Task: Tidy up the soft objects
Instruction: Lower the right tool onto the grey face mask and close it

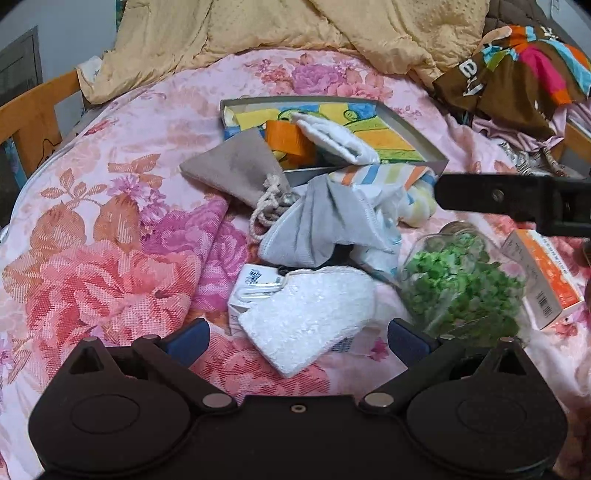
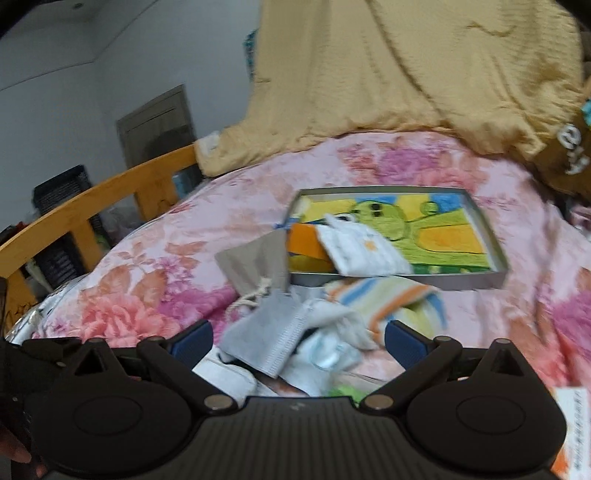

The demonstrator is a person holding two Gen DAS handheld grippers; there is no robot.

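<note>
A grey shallow box (image 1: 437, 158) (image 2: 491, 254) on the floral bedspread holds a colourful cartoon towel (image 1: 373, 123) (image 2: 443, 236), an orange cloth (image 1: 290, 142) (image 2: 304, 243) and a folded white cloth (image 1: 340, 140) (image 2: 364, 251). In front lie a taupe drawstring pouch (image 1: 236, 166) (image 2: 258, 264), a grey cloth (image 1: 317, 225) (image 2: 269, 343) and a striped cloth (image 1: 388, 175) (image 2: 391, 299). A white fluffy pad (image 1: 314, 317) lies between the fingers of my open left gripper (image 1: 298, 338). My right gripper (image 2: 298, 339) is open above the grey cloth, empty.
A clear jar of green bits (image 1: 461, 284) lies on its side at right, beside an orange-and-white carton (image 1: 543, 277). A small white box (image 1: 255, 291) sits under the pad. A yellow quilt (image 1: 295, 26) and a wooden bed rail (image 2: 92, 206) border the bed.
</note>
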